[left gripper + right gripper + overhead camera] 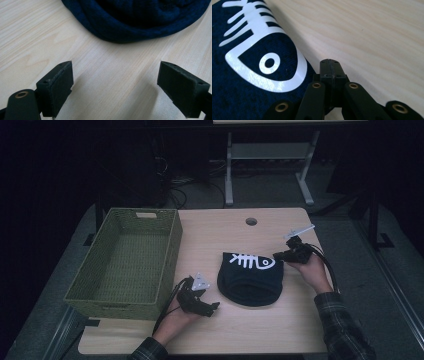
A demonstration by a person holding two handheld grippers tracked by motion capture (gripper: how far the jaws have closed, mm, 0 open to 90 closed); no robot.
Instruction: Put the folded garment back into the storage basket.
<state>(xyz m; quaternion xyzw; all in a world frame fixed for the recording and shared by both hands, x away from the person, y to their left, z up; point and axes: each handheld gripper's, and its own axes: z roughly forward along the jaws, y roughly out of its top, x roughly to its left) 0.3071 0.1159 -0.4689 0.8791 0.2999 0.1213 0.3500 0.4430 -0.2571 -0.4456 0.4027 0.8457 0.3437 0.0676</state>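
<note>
Nearest the camera, the left claw (212, 308) rests on the surface (260, 330) with its jaws spread wide and nothing between them, the dark beanie (251, 279) just to its right and the wicker basket (129, 262) to its left. At the hat's far right edge, beside the white fishbone print (252, 261), the right claw (278, 256) is closed, seemingly pinching the fabric, though the grip itself is hidden.

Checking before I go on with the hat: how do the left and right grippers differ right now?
The left gripper has its jaws wide apart over bare table; the right gripper has its jaws pressed together. The left one sits short of the dark beanie, near its rounded edge; the right one sits at the beanie's edge beside the white fish-skeleton print, though a pinch on the fabric is unclear. Both are hand-held and low over the table.
</note>
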